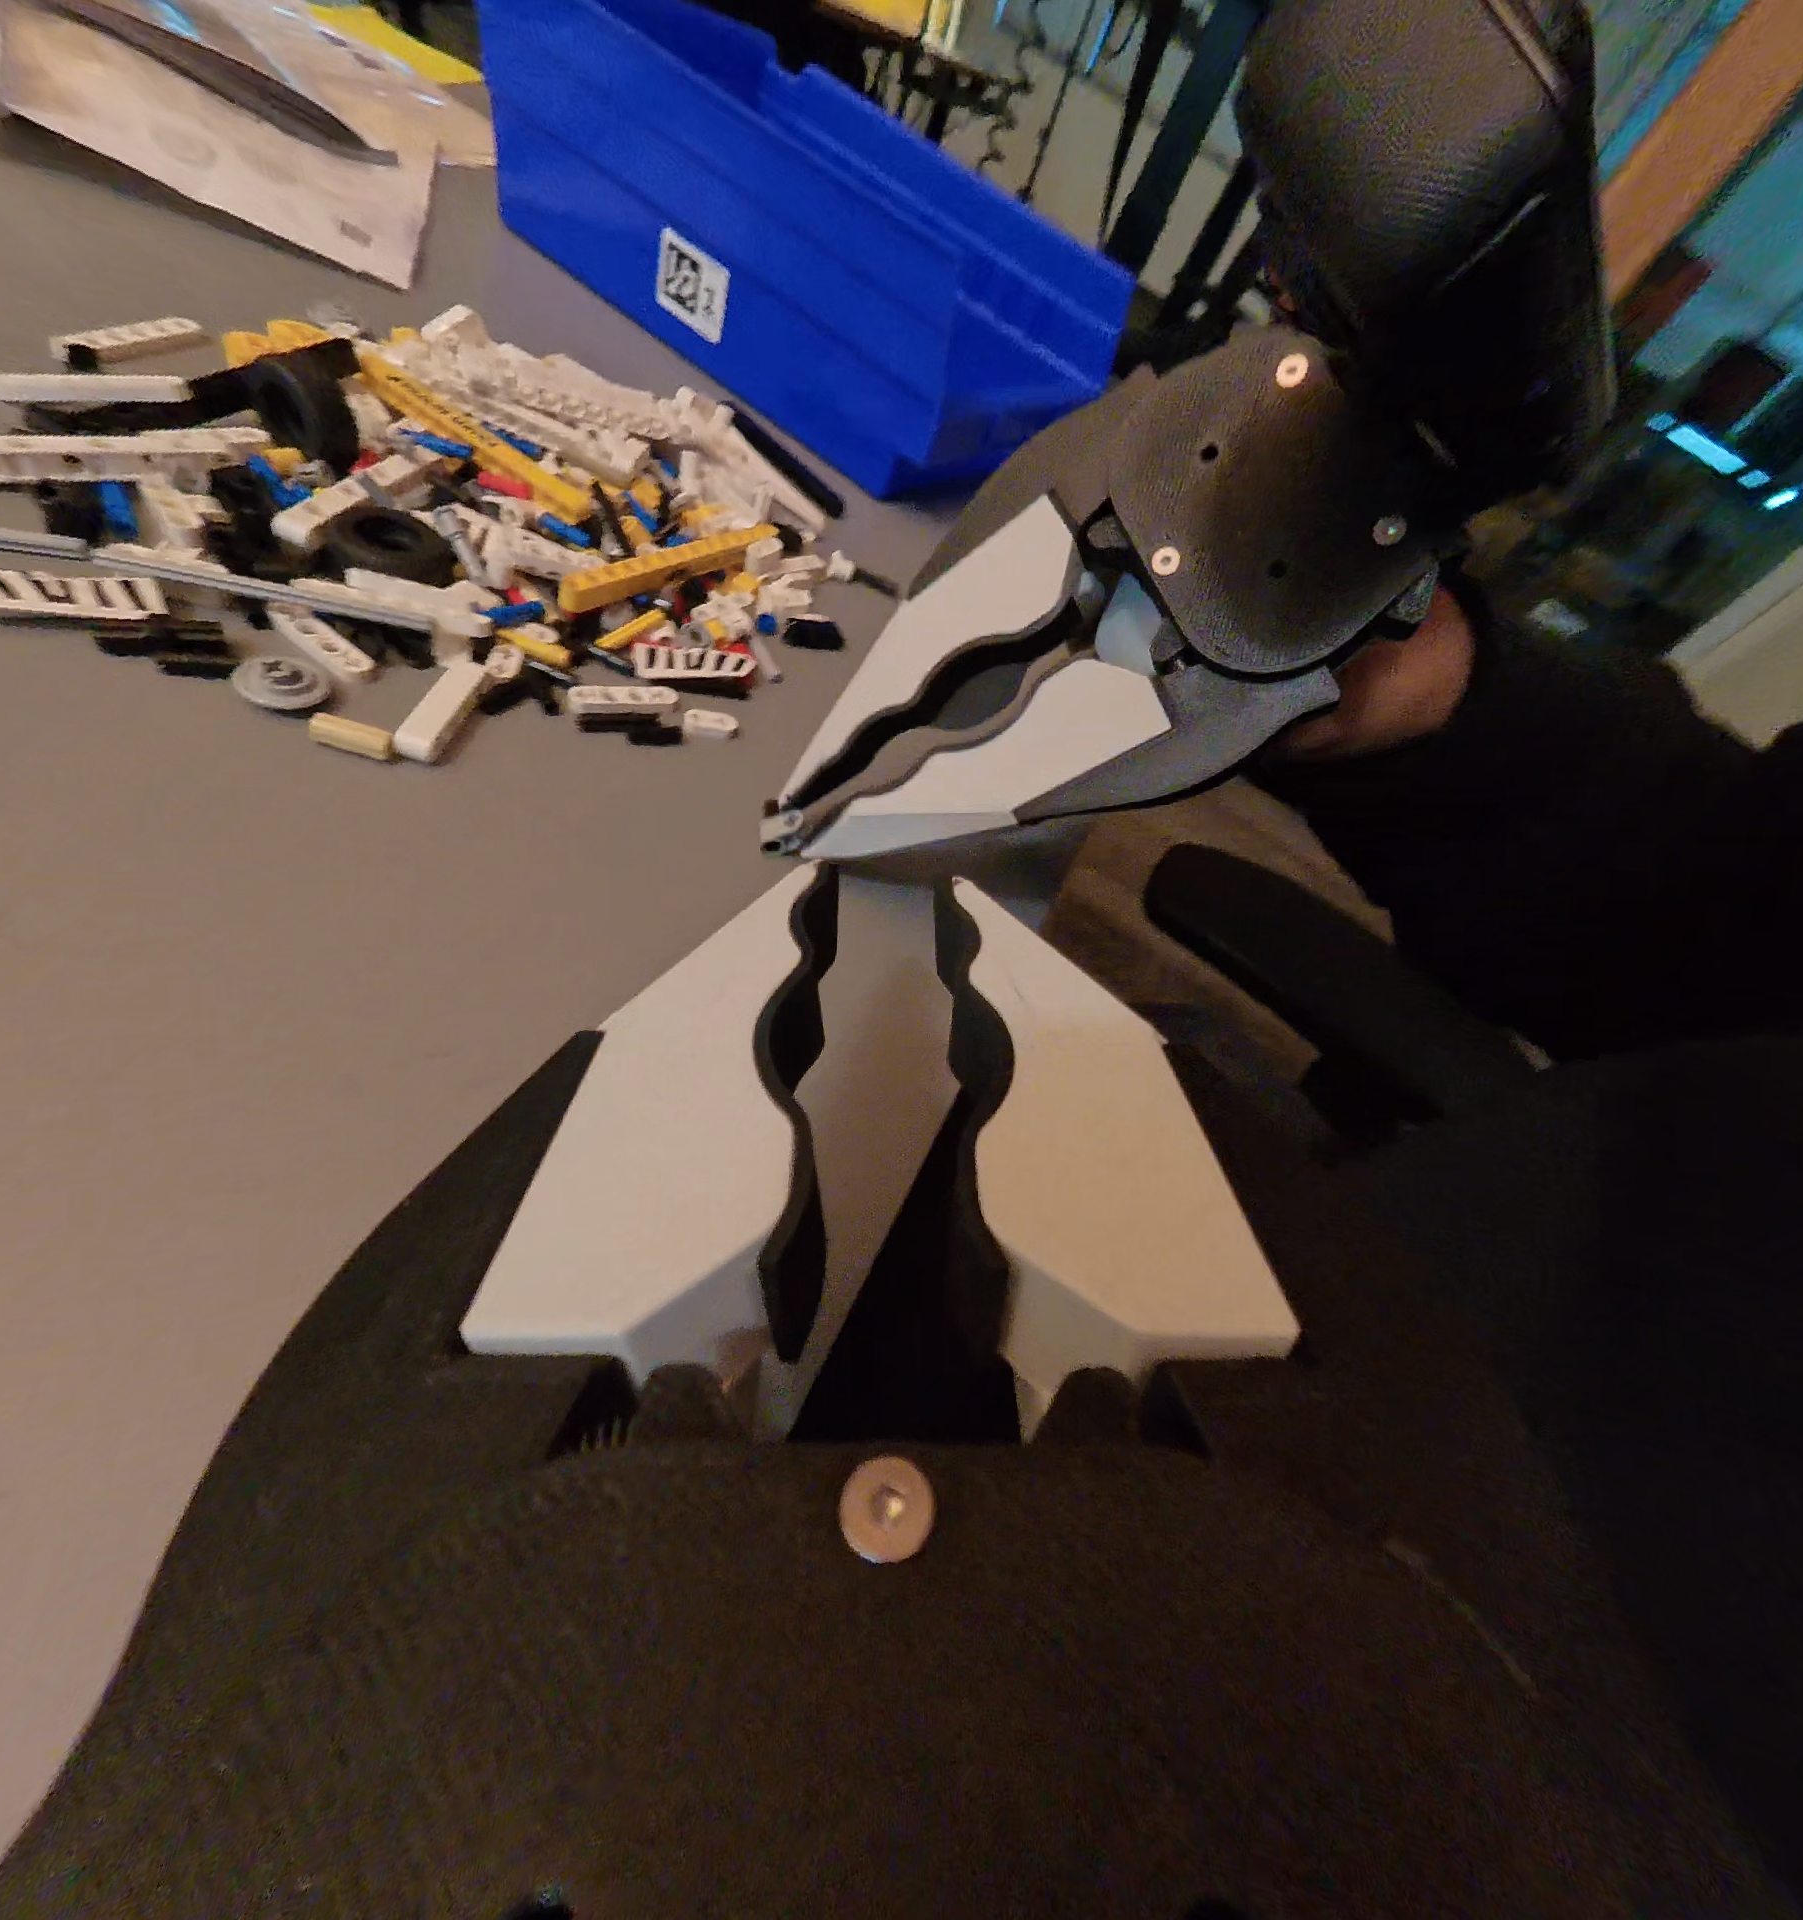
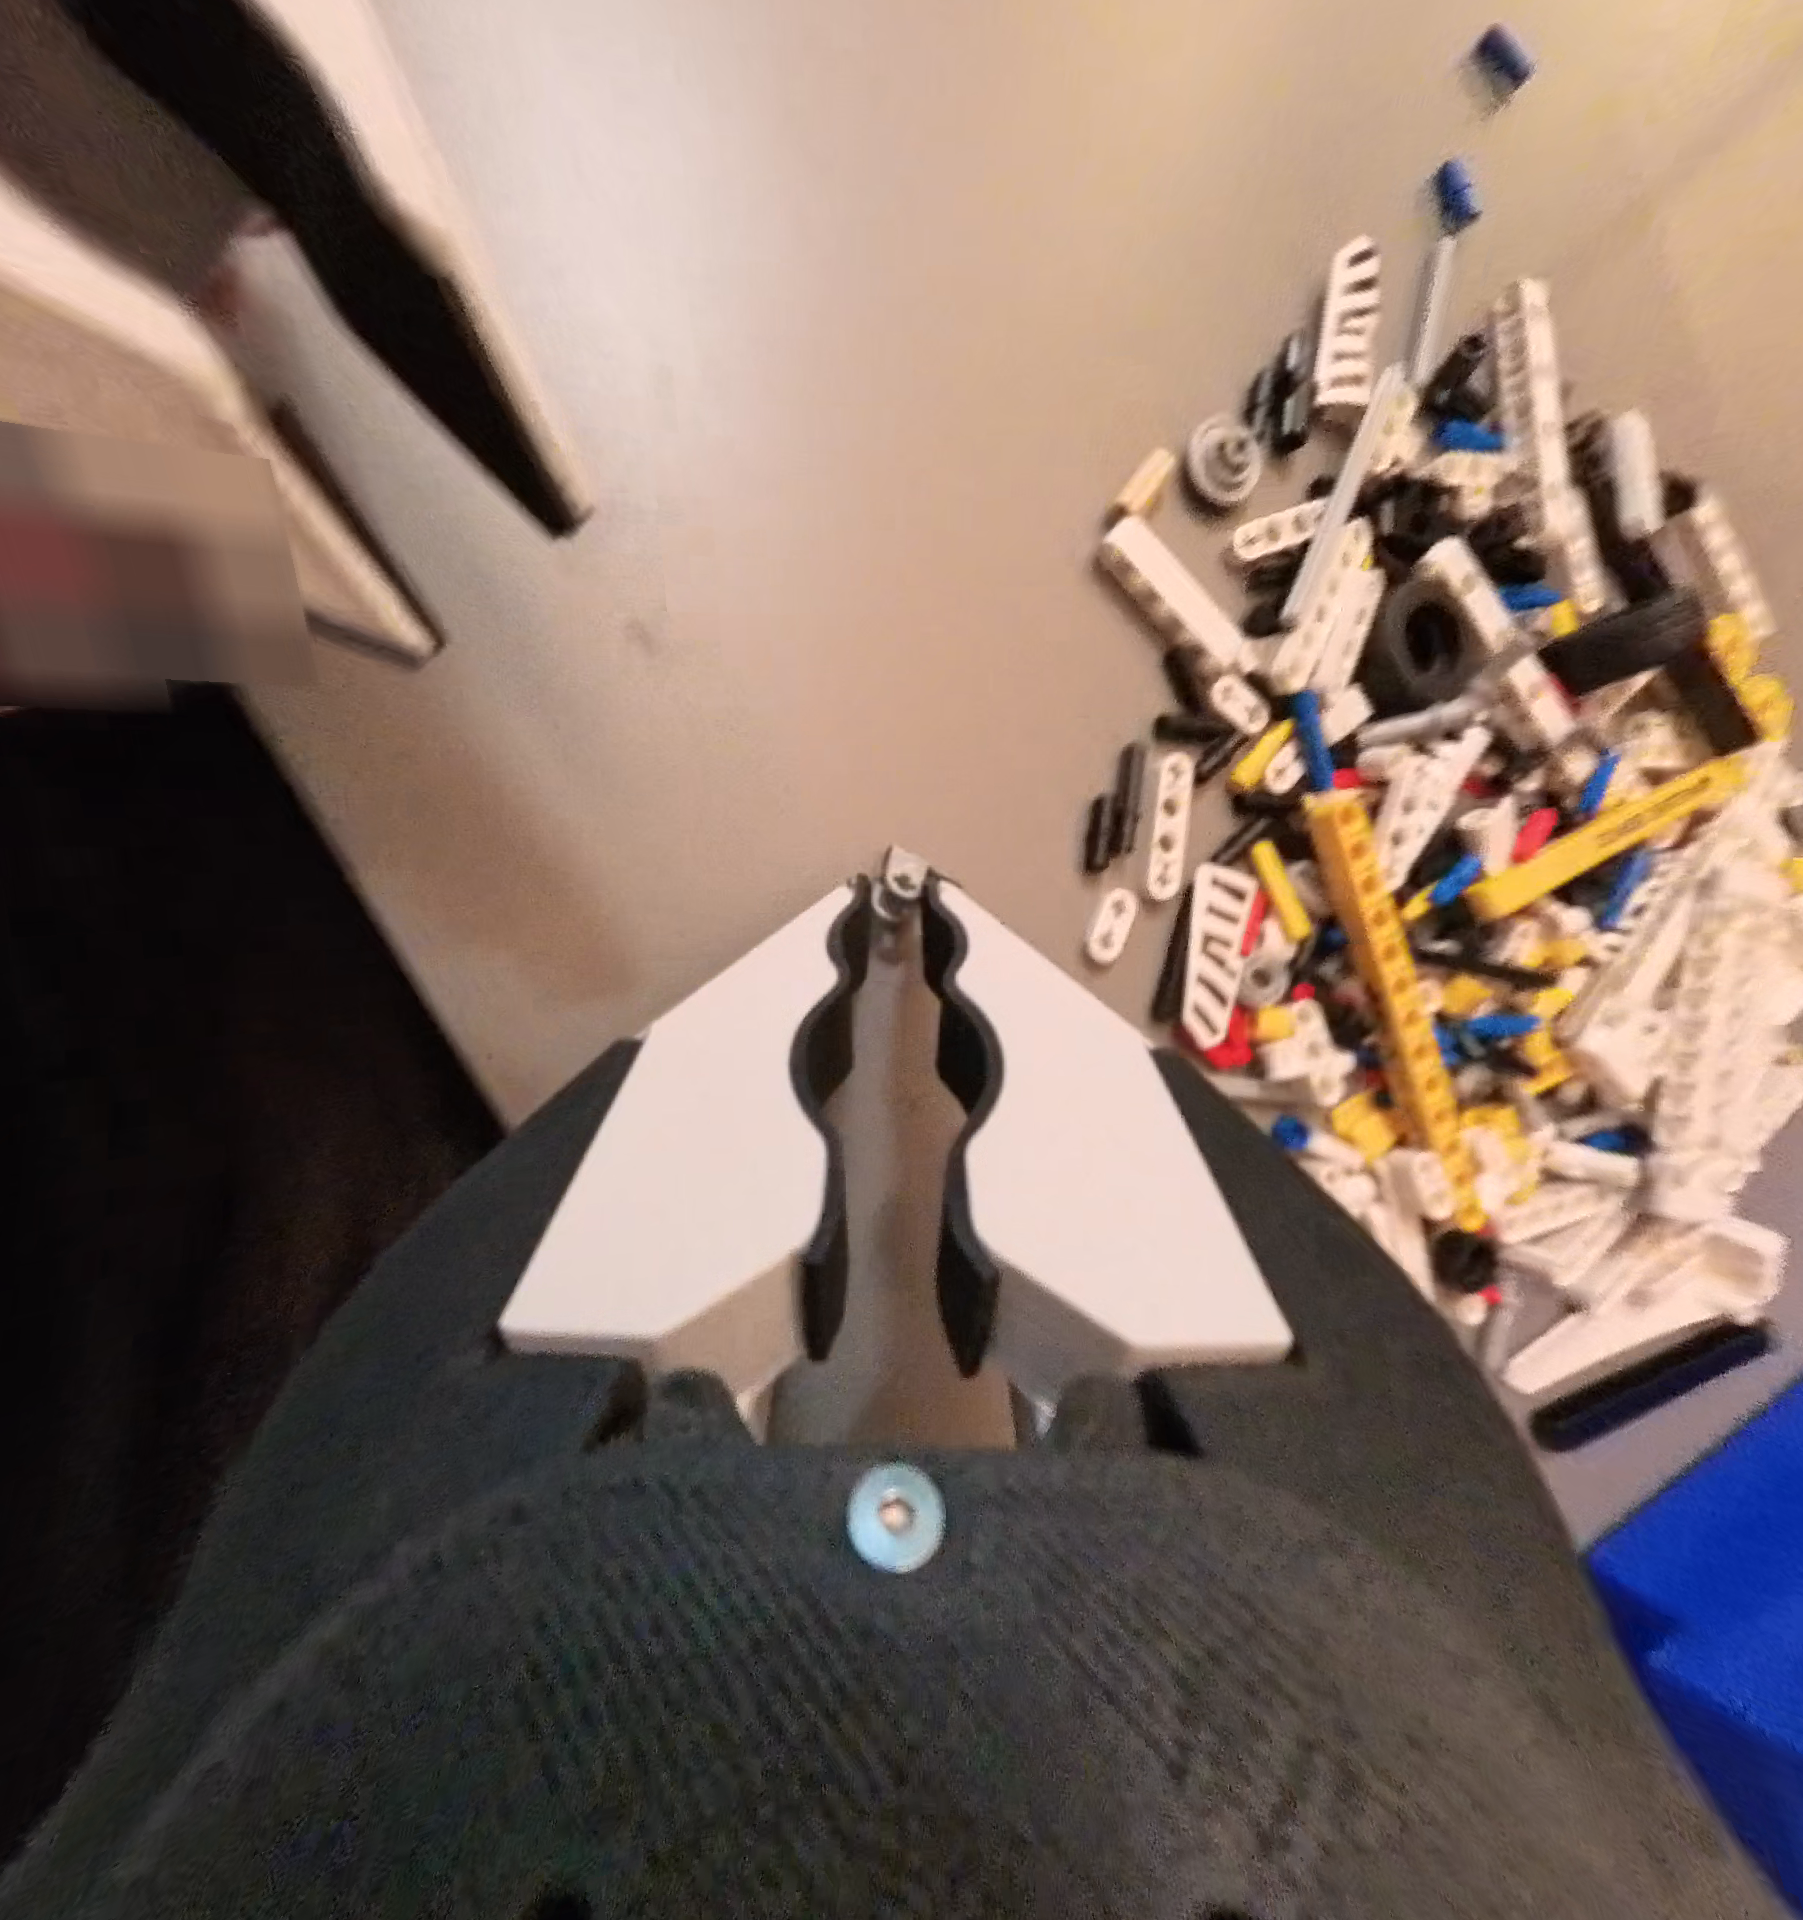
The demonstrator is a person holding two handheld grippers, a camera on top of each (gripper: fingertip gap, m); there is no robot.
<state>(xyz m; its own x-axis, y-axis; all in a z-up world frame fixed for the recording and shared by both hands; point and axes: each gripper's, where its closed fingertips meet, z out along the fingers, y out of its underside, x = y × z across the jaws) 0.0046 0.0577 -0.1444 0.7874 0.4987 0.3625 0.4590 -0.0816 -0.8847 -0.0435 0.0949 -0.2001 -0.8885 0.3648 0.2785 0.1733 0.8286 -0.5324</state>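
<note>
Right gripper (image 2: pixel 902 883) pinching small grey piece (image 2: pixel 899 871), left gripper (image 1: pixel 881 883) bare

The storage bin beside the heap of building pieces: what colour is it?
Blue: the storage bin shows best in the left wrist view.

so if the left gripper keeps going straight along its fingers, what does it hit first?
Probably the right gripper: its tips, pinching a small grey connector piece, sit just past the left gripper, whose open fingers hold nothing. Depth is unclear, so it could pass underneath.

Grey table (image 1: pixel 253 1039) under warm dim light, dark chair (image 1: pixel 1416 208) beyond.
</note>
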